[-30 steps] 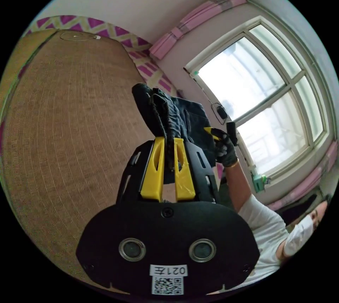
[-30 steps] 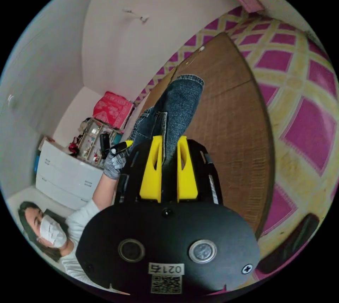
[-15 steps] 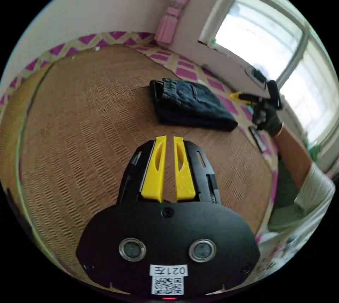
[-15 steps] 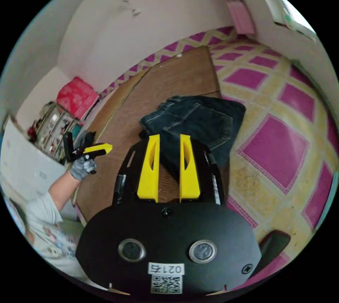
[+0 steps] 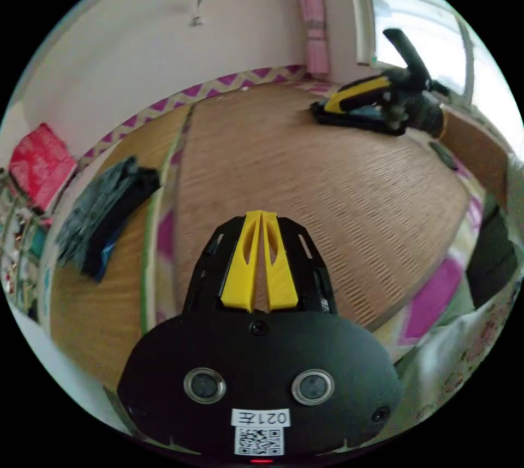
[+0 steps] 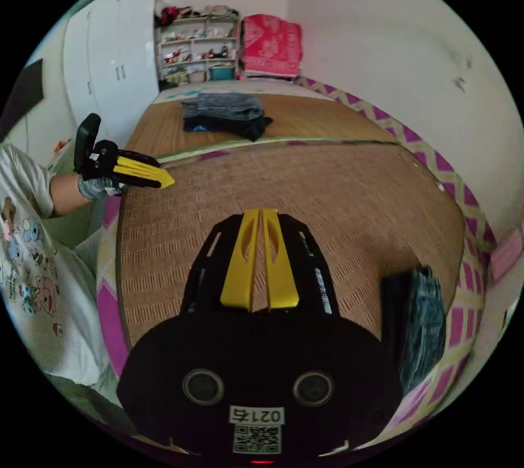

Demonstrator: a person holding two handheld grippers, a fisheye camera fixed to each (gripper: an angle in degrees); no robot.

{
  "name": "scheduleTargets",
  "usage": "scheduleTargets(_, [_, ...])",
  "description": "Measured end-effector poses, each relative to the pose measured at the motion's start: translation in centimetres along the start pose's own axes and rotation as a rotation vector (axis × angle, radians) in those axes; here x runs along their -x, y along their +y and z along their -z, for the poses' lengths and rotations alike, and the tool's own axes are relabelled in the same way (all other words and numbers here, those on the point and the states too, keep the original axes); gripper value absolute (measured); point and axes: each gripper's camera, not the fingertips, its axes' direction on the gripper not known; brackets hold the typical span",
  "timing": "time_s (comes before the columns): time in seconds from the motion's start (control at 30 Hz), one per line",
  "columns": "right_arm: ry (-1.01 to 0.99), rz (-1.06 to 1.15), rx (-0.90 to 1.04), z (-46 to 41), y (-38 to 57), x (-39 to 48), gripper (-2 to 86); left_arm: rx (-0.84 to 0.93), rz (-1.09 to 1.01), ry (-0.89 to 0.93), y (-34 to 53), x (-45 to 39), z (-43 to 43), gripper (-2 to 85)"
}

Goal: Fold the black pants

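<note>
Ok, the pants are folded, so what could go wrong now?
In the left gripper view the right claw hangs right by the folded pants; a bump could muss the fold. In the right gripper view they lie at the woven mat's edge and might slide off.

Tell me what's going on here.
A person is holding a hand-held gripper in each hand over a woven mat, and neither grips any cloth. The left hand-held gripper and the right hand-held gripper both have their jaws closed together on nothing. The folded pants lie at the mat's edge, beside the right gripper's body. A separate pile of clothes lies on another mat farther off, near the shelves.
</note>
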Motion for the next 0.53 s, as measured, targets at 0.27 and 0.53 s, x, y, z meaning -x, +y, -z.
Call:
scheduleTargets(0.27, [0.01, 0.348, -0.07, -12.5, -20.4, 15.2, 8.4, 0.121, 0.191, 0.105, 8.9, 2.5, 1.4, -1.0])
scheduleTargets(0.53, [0.073, 0.543, -0.038, -23.5, -36.6, 25.7, 10.3, 0.169, 0.163, 0.074, 9.7, 0.9, 1.5, -0.9])
